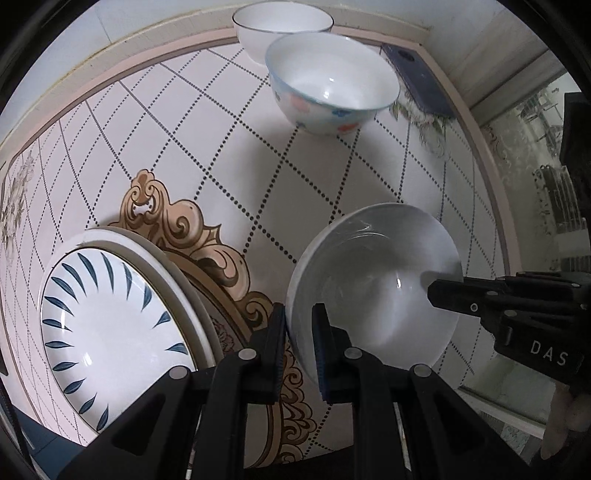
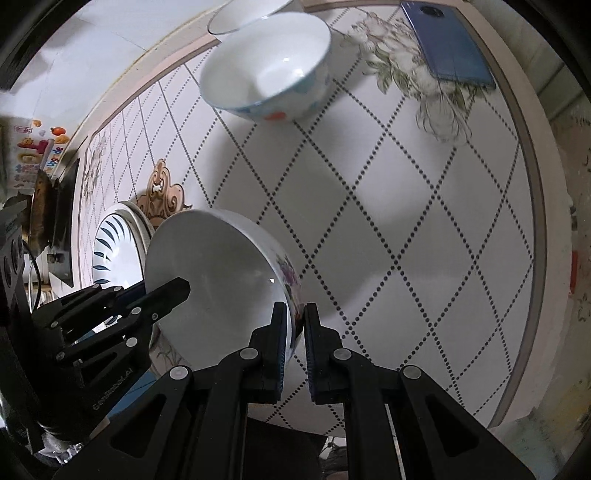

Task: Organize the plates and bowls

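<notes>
Both grippers pinch the rim of one white bowl (image 1: 373,295), held between them above the round table (image 1: 332,177) and tipped toward the left; its outer wall carries a purple flower print, seen in the right wrist view. The left gripper (image 1: 299,321) has its jaws drawn narrow on the near-left rim, one finger outside the wall and one inside. The right gripper (image 2: 294,321) clamps the opposite rim the same way, jaws nearly together with the thin wall between them. To the left of the held bowl, a plate with blue leaf strokes (image 1: 110,325) lies on top of a plain white plate (image 1: 173,266), stacked over the table's tan scroll ornament. At the far side stands a bowl with blue and red flower marks (image 1: 332,92), upright, and just behind it a plain white bowl with a thin dark rim line (image 1: 280,26), close or touching. A dark blue phone (image 2: 450,48) lies well apart from them near the table's far right edge
</notes>
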